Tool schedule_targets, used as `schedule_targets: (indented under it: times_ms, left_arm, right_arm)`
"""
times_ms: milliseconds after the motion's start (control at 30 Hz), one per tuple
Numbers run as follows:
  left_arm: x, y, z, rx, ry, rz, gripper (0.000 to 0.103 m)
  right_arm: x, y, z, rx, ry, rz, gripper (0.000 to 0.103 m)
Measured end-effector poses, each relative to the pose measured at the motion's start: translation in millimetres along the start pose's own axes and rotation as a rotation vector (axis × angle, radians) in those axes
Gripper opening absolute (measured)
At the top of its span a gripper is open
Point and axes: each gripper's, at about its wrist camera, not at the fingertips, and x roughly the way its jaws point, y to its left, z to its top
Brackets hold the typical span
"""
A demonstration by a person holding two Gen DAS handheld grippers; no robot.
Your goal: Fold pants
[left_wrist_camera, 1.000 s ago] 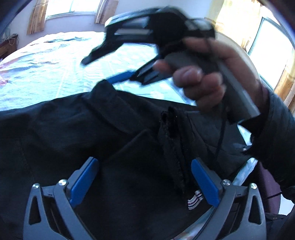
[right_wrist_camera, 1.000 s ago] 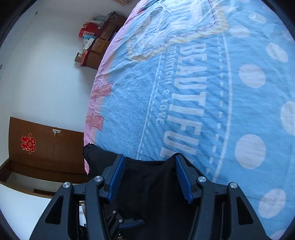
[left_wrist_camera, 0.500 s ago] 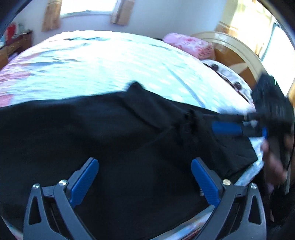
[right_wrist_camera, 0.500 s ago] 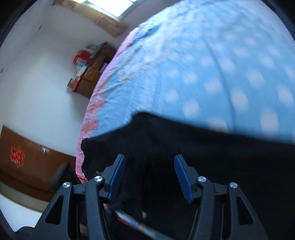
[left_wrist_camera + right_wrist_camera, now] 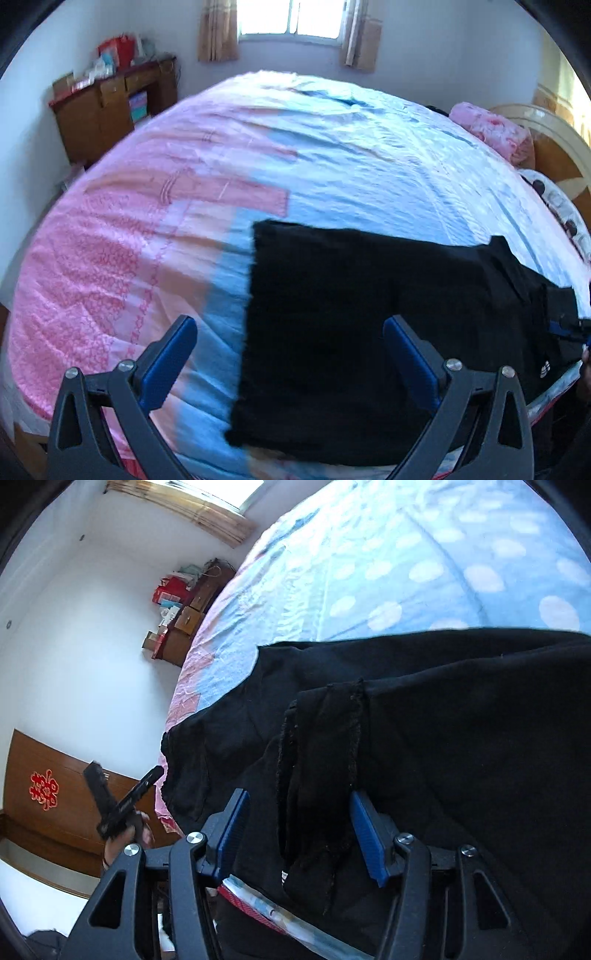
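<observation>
- Beyond the left gripper (image 5: 290,354): wide bed (image 5: 332,155) with a pink-and-blue quilt, wrinkled and slightly shiny; nothing lies between the jaws and the cloth.
- Far ahead of it: wooden desk (image 5: 107,107) with red boxes on top, curtained window (image 5: 288,18); ahead right, a pink pillow (image 5: 491,129) by a curved headboard (image 5: 554,140).
- Pants (image 5: 362,332): black, matte, soft weave, laid flat across the near edge of the bed; straight leg hem sits just ahead between the left jaws, waist end off to the right.
- Left gripper: jaws spread wide, blue ribbed pads, holding nothing.
- Right gripper (image 5: 297,829): jaws apart over the pants (image 5: 443,738); a frayed fold rises between the pads, no pad visibly pressing it.
- Left of the right gripper: the person's hand (image 5: 125,834) with the other tool, off the bed edge; brown door (image 5: 48,794) with red ornament behind.
- Since a second ago: left view swung from bunched waist cloth to the flat leg end; the right hand is gone from the middle of that view.
</observation>
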Motion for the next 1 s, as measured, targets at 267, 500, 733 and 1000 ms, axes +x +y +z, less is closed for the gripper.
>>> schedule_targets:
  times_ms: [267,500,733,1000]
  left_arm:
    - [30.9,8.2,-4.2,-0.061,0.065,-0.143,0.091]
    - [36.1,-2.4,-8.5,-0.01,0.045,-0.109,0.083]
    - [36.3,-3.1,-6.4,-0.047,0.048,-0.158,0.058]
    - [13.0,12.2,-1.5,-0.142,0.021,-0.295,0.022]
  right_arm:
    - [-7.2,8.6,-9.3,-0.079,-0.017,-0.104,0.058]
    - [-3.3,5.2,-11.2,-0.078,-0.023,-0.108,0.058]
    - [3.2,12.1,-11.3,-0.11,-0.029,-0.13,0.058]
    - [0.4,8.6,-15.1,-0.099,-0.057,-0.103,0.058]
